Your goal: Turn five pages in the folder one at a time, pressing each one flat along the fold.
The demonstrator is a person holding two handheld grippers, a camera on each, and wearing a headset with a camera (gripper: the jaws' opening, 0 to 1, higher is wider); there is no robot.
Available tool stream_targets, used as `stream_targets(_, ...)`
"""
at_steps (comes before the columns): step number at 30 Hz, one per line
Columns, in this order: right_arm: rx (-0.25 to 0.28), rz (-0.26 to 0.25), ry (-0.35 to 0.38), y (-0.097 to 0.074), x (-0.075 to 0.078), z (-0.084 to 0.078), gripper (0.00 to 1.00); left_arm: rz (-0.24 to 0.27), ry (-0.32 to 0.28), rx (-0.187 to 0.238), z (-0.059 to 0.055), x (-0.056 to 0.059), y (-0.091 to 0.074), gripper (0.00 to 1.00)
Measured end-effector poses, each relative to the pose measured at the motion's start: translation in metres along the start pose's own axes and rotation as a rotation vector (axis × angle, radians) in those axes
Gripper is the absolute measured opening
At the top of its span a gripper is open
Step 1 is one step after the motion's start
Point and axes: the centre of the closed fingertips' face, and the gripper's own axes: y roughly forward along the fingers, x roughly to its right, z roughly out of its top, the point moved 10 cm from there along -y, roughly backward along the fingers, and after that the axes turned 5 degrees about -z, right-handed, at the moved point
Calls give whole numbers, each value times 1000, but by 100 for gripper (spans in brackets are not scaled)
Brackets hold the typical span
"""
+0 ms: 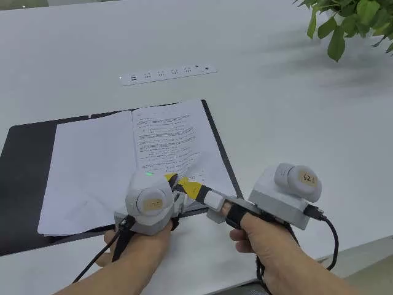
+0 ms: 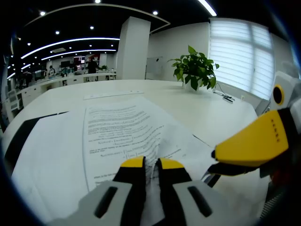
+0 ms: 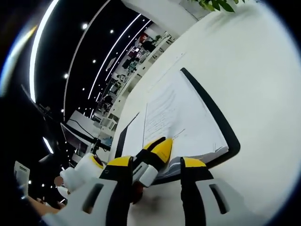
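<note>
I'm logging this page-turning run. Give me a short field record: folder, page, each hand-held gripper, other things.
folder: open on white table
printed page: right side, lower corner lifted
left hand-held gripper: shut on printed page's lower edge
right hand-held gripper: open, jaws beside the left one's
other: socket strip, plant at far right

Whether the left gripper (image 2: 151, 164) pinches the page (image 2: 141, 143) between its jaws is unclear. The print (image 2: 115, 125) just ahead is too small to read.
</note>
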Motion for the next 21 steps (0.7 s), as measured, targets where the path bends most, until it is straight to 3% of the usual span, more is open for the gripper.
stream_targets(5,49,-54,90,5,9,3,32,-1,-2,-3,0,0,0,9)
stream_targets(9,69,-106,150,6,16,3,21,-4,-9,-9,1,0,0,9)
stream_targets(11,91,-124,218,6,19,3,14,-7,-13,-13,1,-1,0,9)
stream_targets(16,107,-161,227,6,24,2,0,-15,-20,-25,3,0,0,10)
stream_targets(21,125,-166,231,6,23,0,0,-34,-42,-58,7,-3,-4,9)
